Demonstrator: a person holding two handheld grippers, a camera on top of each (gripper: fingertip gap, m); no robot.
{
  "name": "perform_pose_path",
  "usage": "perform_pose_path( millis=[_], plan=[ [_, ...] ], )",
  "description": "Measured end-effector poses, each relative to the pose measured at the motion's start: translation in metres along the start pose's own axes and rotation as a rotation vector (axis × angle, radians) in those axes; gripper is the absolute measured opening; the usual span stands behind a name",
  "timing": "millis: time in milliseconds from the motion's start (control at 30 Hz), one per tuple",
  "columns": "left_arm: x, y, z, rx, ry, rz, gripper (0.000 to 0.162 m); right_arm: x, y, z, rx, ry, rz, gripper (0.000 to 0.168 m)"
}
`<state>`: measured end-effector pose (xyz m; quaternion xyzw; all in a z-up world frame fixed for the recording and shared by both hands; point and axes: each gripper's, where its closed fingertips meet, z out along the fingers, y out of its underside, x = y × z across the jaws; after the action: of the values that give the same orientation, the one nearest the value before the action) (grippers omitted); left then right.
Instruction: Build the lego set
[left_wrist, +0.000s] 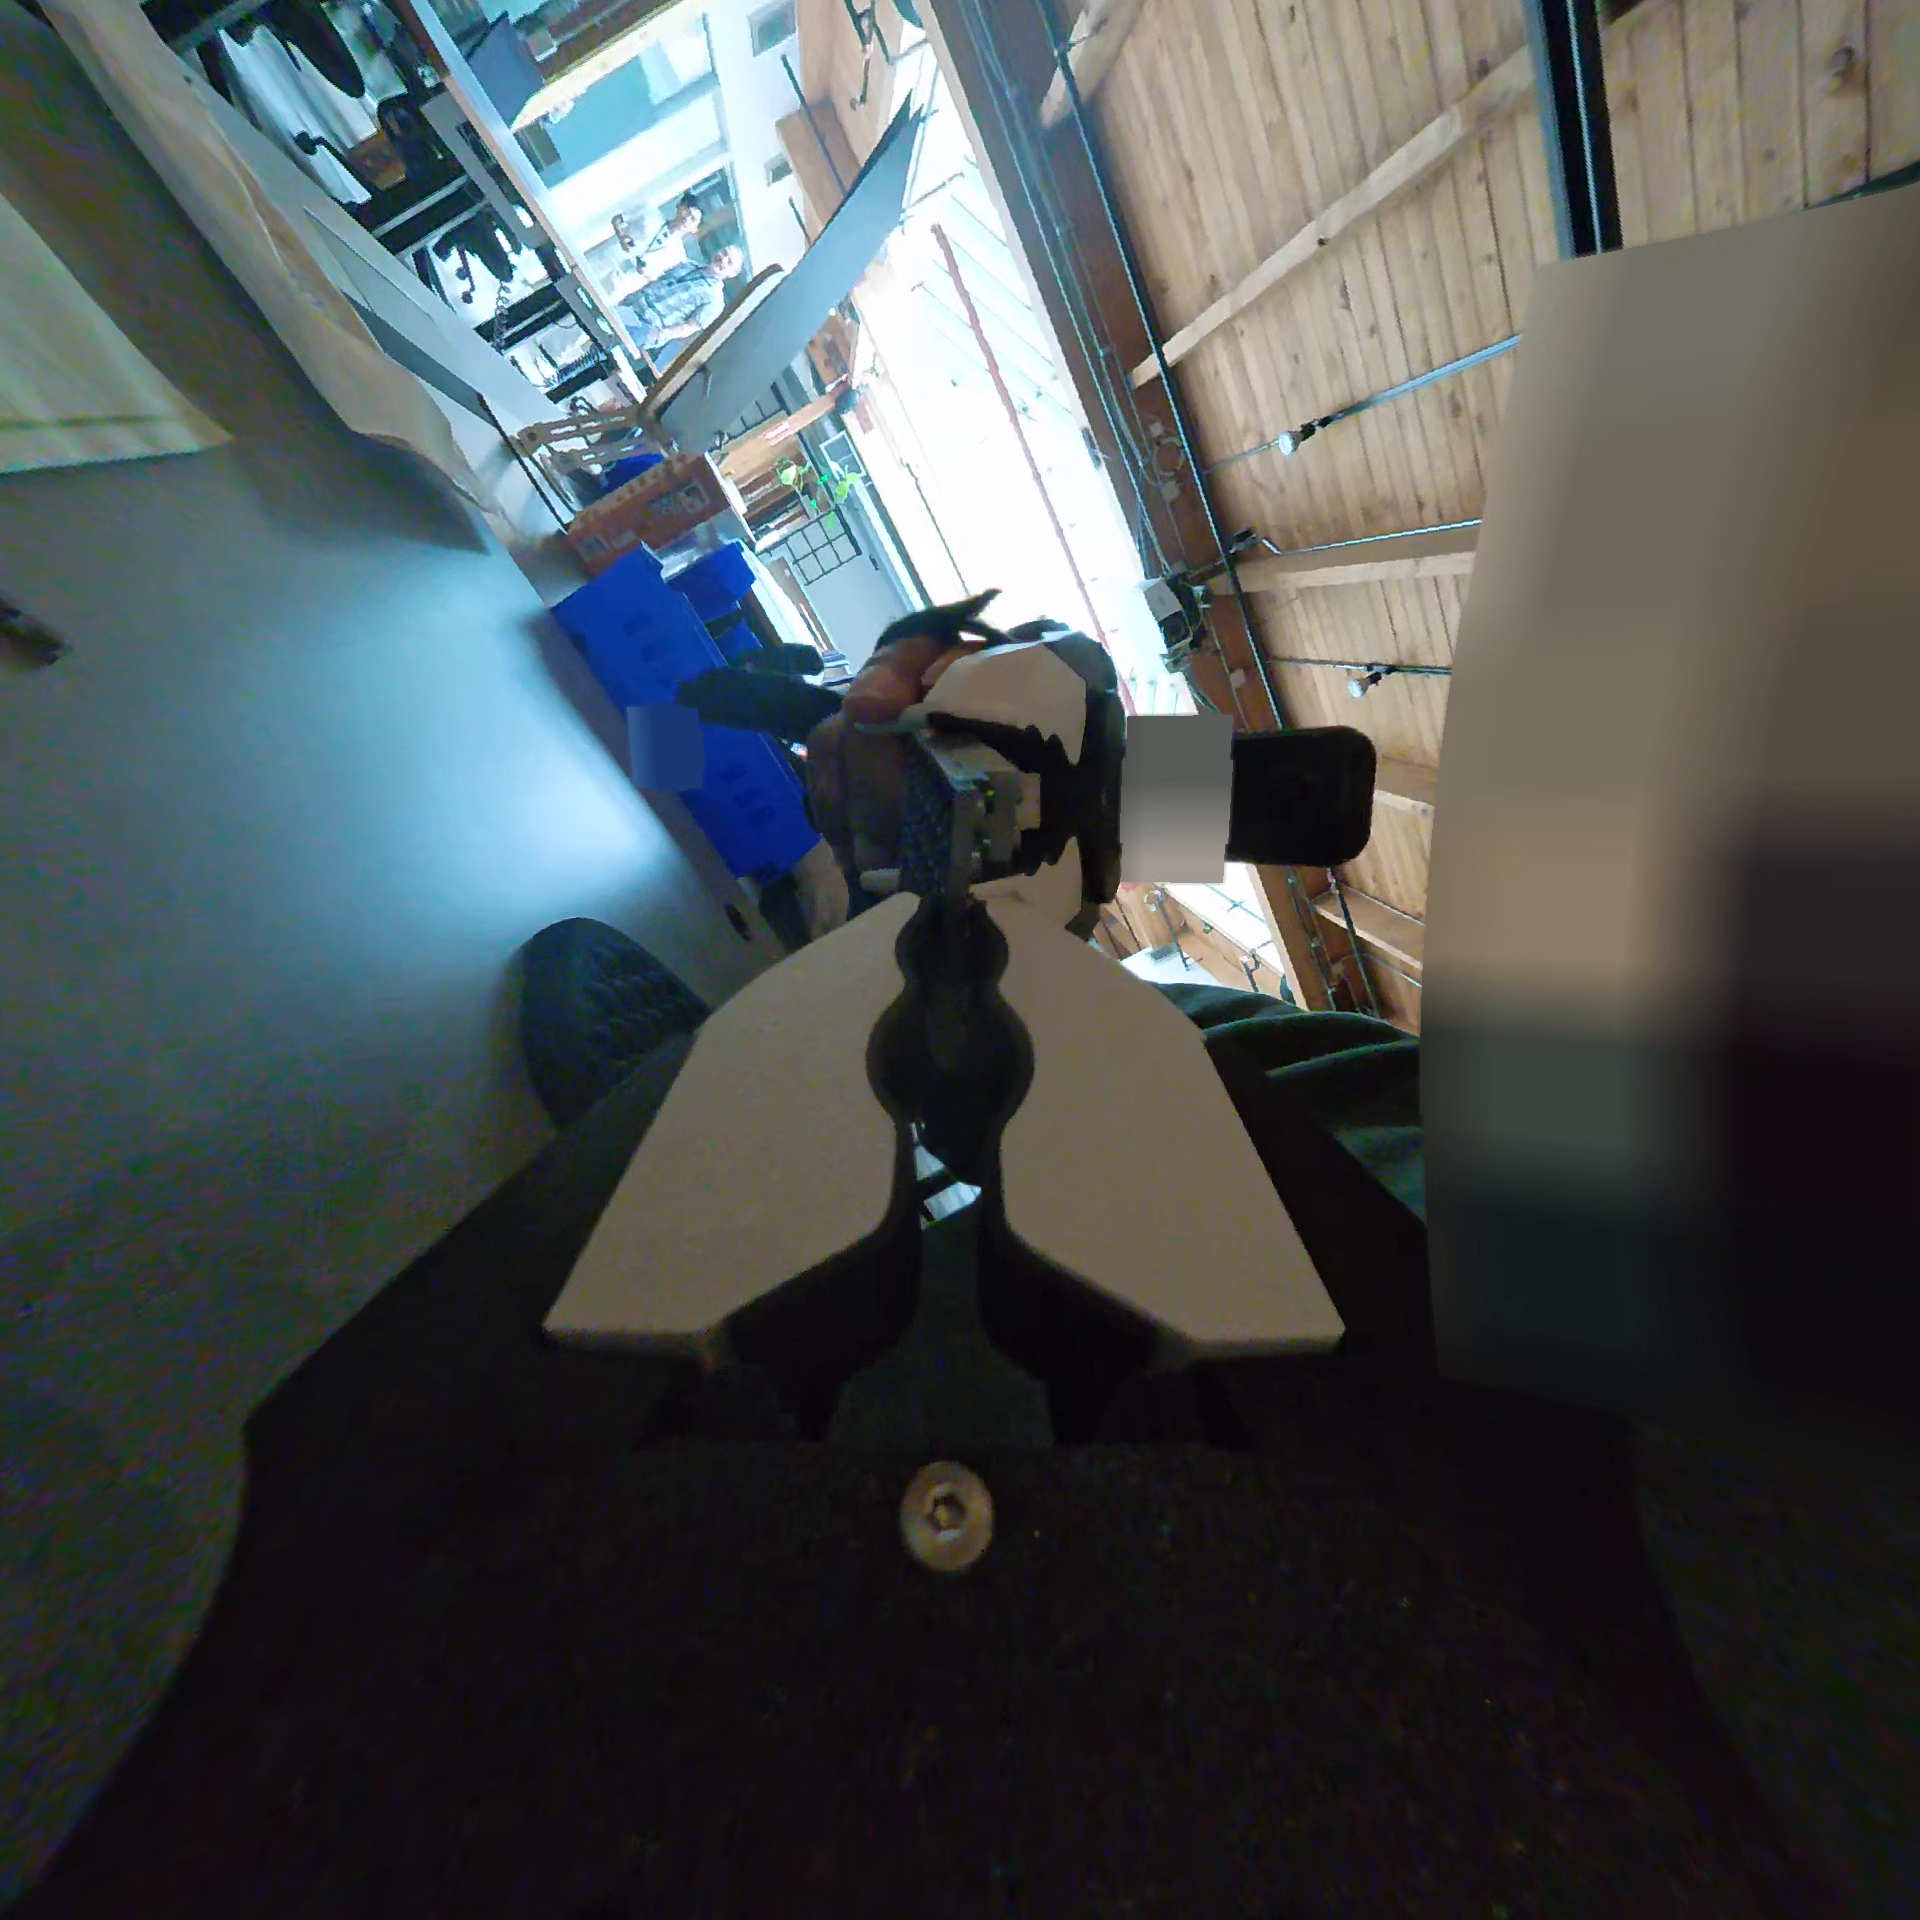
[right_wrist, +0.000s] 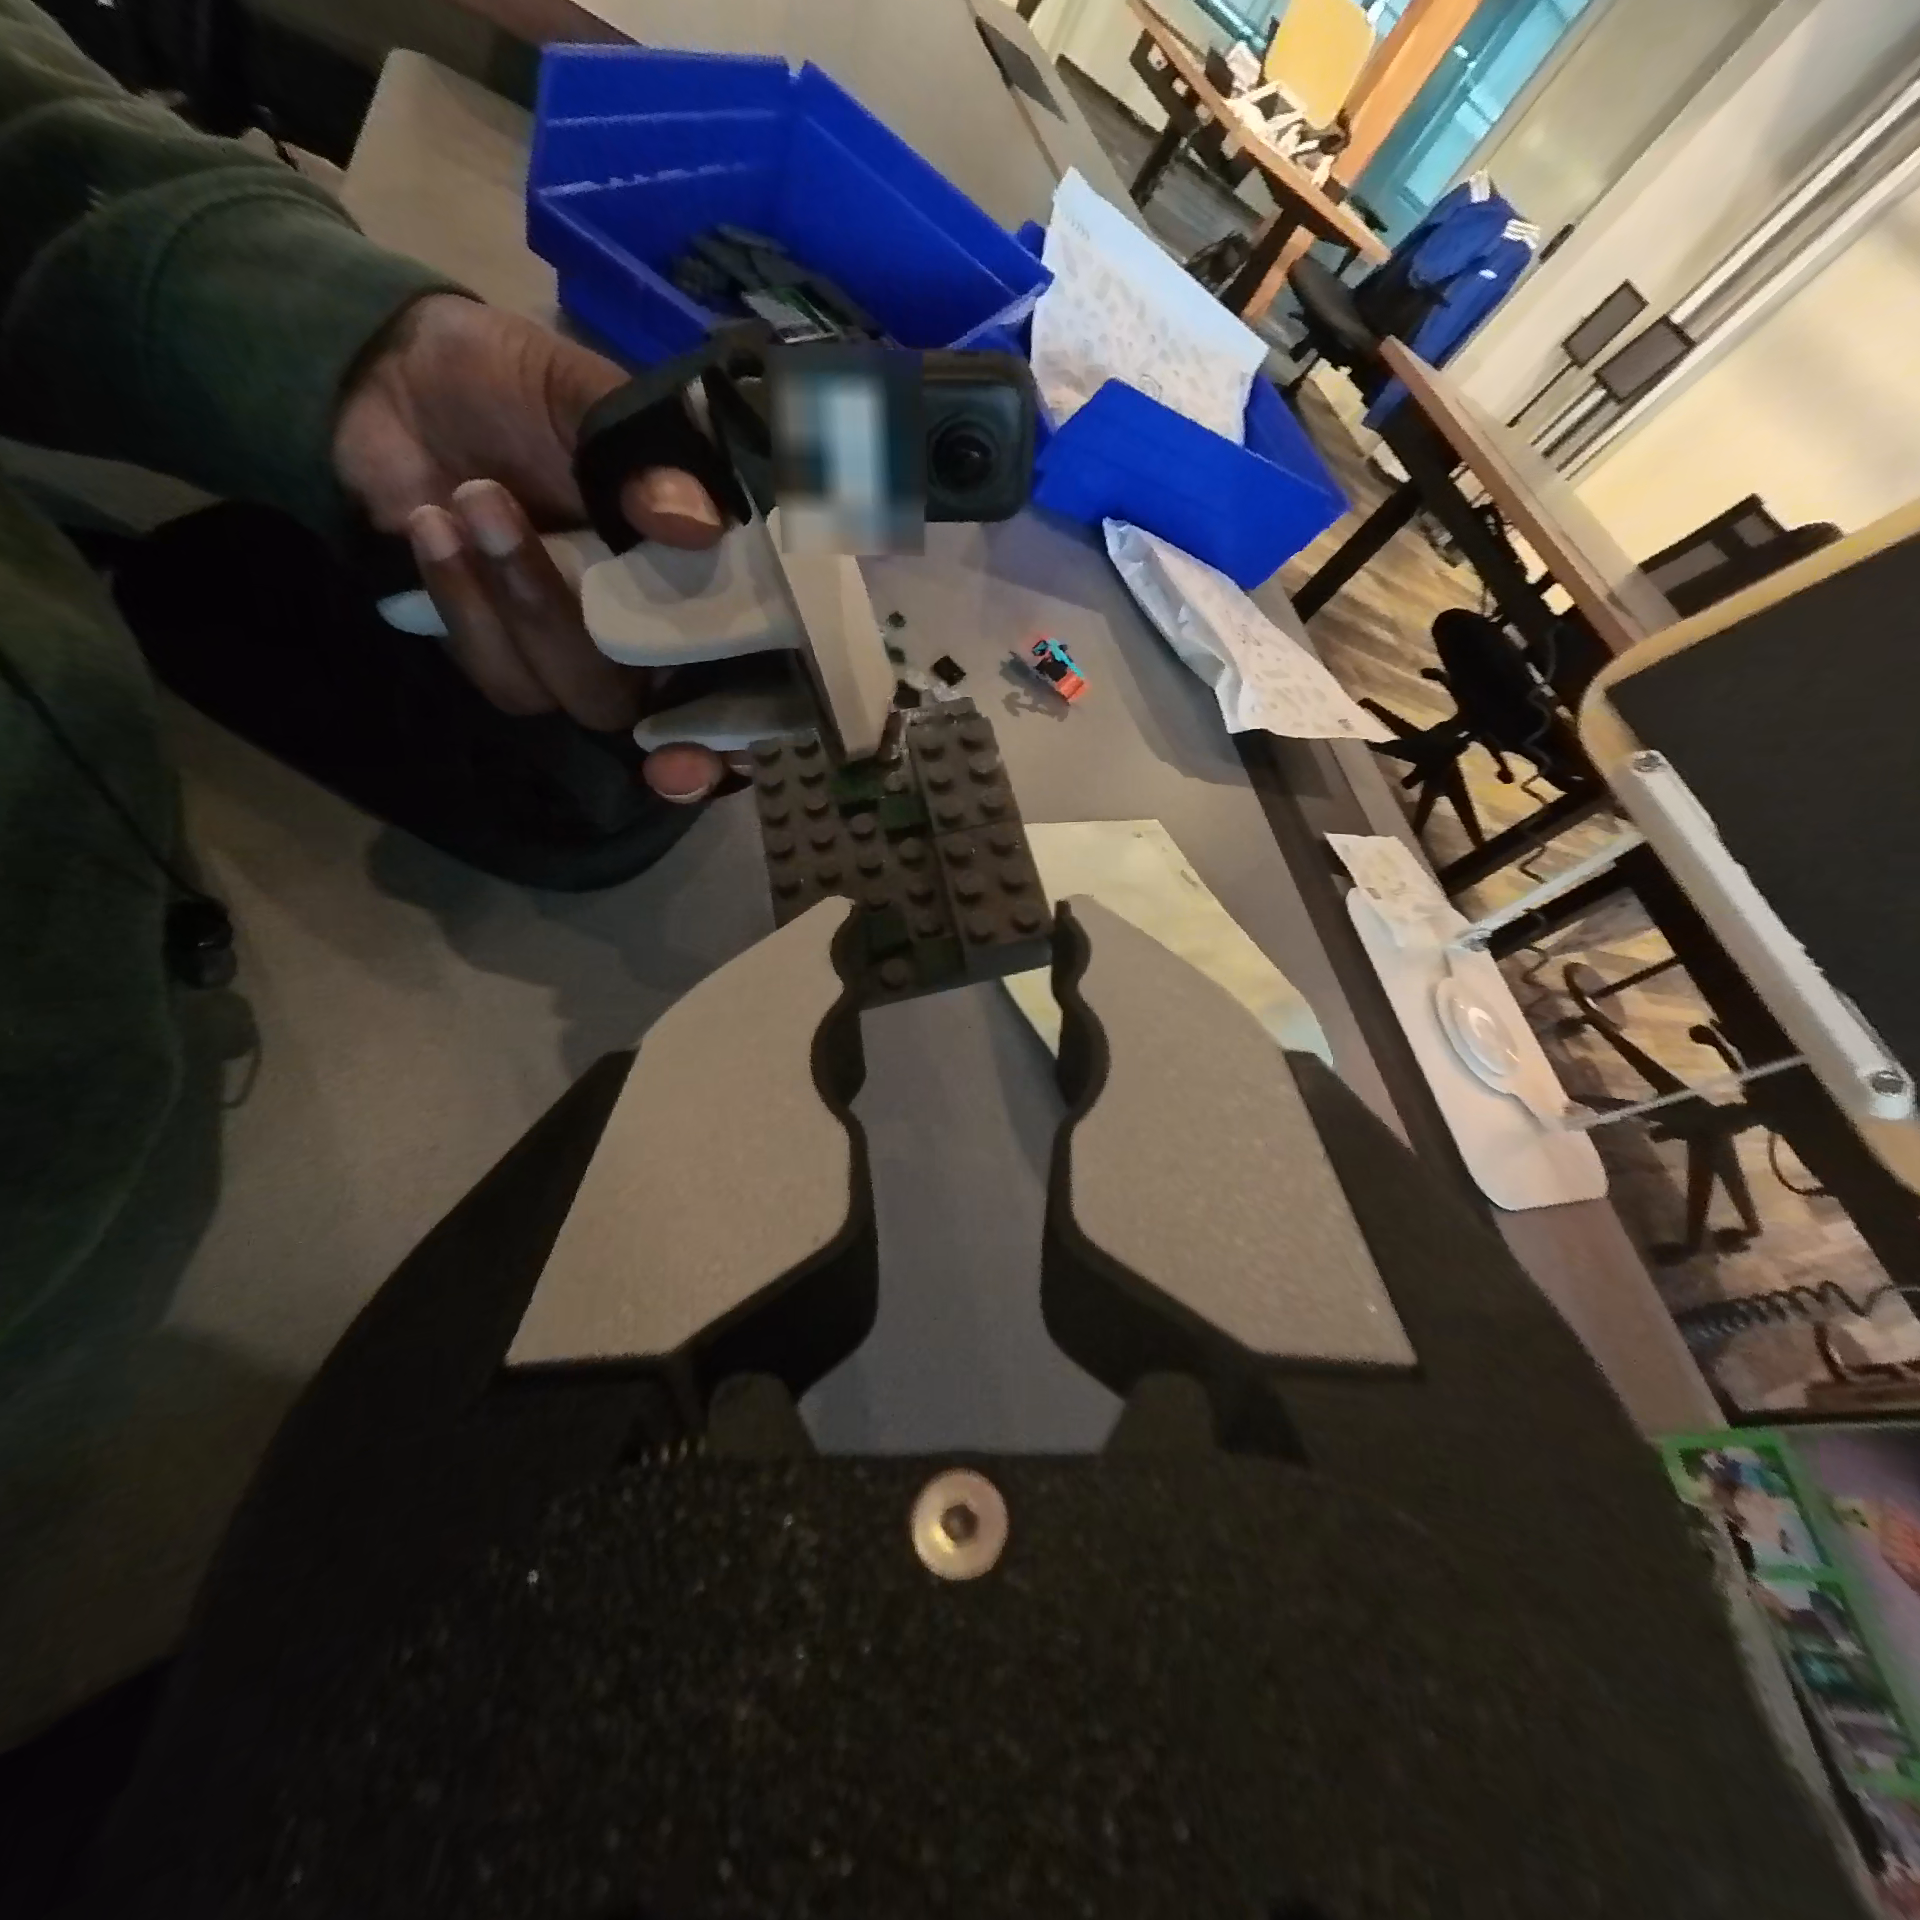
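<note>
A dark grey studded lego plate assembly (right_wrist: 914, 852) with small dark green pieces along its middle is held above the grey table (right_wrist: 416, 987). My right gripper (right_wrist: 953, 925) grips its near end across the width, with a finger on each side. My left gripper (right_wrist: 868, 753), held by a hand in a green sleeve, comes down onto the plate's far end. In the left wrist view my left gripper (left_wrist: 940, 920) is nearly closed on the plate (left_wrist: 930, 821), seen edge-on, with the right gripper and its hand behind it.
Blue bins (right_wrist: 779, 197) stand at the table's far side with paper instruction sheets (right_wrist: 1132, 301). A small orange and teal lego piece (right_wrist: 1060, 665) and small dark pieces (right_wrist: 940, 665) lie beyond the plate. A booklet (right_wrist: 1787, 1579) lies near right. The table edge runs along the right. Less than 4 cm separates the two grippers' tips.
</note>
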<state>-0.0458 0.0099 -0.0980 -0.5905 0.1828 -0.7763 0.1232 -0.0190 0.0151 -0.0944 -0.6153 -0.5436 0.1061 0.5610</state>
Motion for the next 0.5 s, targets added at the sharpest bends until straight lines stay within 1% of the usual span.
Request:
perform_pose_path(
  millis=[433,500],
  plan=[
    [0.0008,-0.0017,-0.0001,0.034,0.002,0.02,0.006,0.0011,-0.0017,0.0012,0.009,0.093,0.044,0.033],
    [0.0004,0.0006,0.001,0.03,0.001,0.022,0.006,0.0037,-0.0043,-0.0009,0.023,0.115,0.043,0.031]
  ],
)
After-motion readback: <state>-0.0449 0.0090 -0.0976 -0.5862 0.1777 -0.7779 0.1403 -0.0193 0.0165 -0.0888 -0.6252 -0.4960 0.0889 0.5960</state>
